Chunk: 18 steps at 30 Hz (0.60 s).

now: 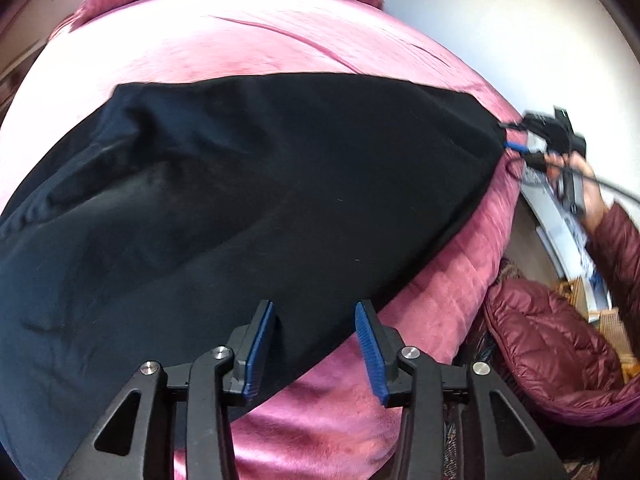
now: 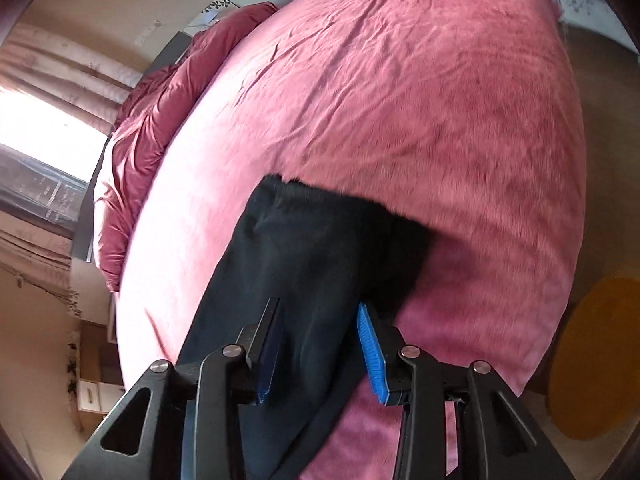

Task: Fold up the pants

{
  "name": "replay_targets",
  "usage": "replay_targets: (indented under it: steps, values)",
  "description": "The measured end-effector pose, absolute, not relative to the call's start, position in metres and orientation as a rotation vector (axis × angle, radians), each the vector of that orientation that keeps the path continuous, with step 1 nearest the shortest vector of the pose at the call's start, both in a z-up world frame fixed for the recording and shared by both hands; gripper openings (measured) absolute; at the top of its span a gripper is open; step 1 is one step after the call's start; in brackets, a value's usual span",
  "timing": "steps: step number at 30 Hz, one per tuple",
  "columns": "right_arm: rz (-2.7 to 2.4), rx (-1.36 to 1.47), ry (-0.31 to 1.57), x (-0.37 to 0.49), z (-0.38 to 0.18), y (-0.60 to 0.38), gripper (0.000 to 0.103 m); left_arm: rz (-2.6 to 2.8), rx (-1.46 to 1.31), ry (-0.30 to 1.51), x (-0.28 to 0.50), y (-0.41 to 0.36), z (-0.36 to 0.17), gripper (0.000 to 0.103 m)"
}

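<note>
Left wrist view: black pants [image 1: 248, 208] lie spread on the pink bed cover [image 1: 248, 44], running along the near edge of the bed toward its right corner. Left gripper [image 1: 316, 344] has its jaws apart, straddling the near hem, pads not pressing on cloth. Right gripper [image 1: 520, 136] sits at the far right tip of the pants, at the bed's right edge; blurry in that view, held by a hand [image 1: 576, 176] in a maroon sleeve [image 1: 616, 248].

Right wrist view: right gripper [image 2: 320, 348] jaws stand parted with the pants [image 2: 312, 248] running between them, waistband end pointing toward mid-bed; no clamp visible.

Judgement: a fold has likely just been laid and both ends are let go. To do it well, check the edges line up, smooth the wrinkles on the left half, then regrip both corners of one end evenly before the next fold, keeping the cloth taut so it doesn't bunch.

Surface: plush, grippy cover, so the pants would drag rather than slide. Room: rumpled duvet [image 2: 152, 132] at the far edge, curtained window [image 2: 44, 128], yellow rug [image 2: 596, 352] on the floor.
</note>
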State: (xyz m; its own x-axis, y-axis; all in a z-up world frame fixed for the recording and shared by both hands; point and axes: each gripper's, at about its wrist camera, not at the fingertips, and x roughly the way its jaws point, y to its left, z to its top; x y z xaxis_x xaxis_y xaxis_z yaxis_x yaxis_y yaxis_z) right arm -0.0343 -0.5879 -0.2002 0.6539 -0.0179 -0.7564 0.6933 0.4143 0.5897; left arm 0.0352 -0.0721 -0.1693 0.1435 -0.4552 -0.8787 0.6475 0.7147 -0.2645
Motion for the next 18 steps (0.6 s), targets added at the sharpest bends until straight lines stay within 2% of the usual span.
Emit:
replay_targets:
  steps: [1,2,7,13,14,17,18]
  values:
    - [-0.52,1.028,0.766,-0.031,-0.195,-0.589,0.009,-0.803,0.205,1.185,0.035,-0.075,-0.171,0.043]
    - [-0.531,1.005,0.774,-0.029,-0.192,-0.59,0.007,-0.801,0.208,1.185,0.035,-0.077,-0.173,0.043]
    - [-0.552,0.925,0.778,-0.03,-0.171,-0.592,0.006,-0.826,0.234,1.165,0.031,-0.084,-0.179,0.042]
    - [-0.624,0.936,0.905,-0.025,-0.208,-0.597,0.006,-0.831,0.252,1.163,0.033,-0.081,-0.186,0.01]
    - [-0.616,0.943,0.9,-0.024,-0.209,-0.597,0.007,-0.83,0.25,1.163,0.034,-0.081,-0.187,0.008]
    - [-0.598,1.003,0.85,-0.033,-0.203,-0.597,0.014,-0.842,0.244,1.164,0.035,-0.076,-0.184,0.007]
    - [-0.589,1.008,0.841,-0.038,-0.198,-0.596,0.021,-0.845,0.241,1.163,0.033,-0.075,-0.185,0.007]
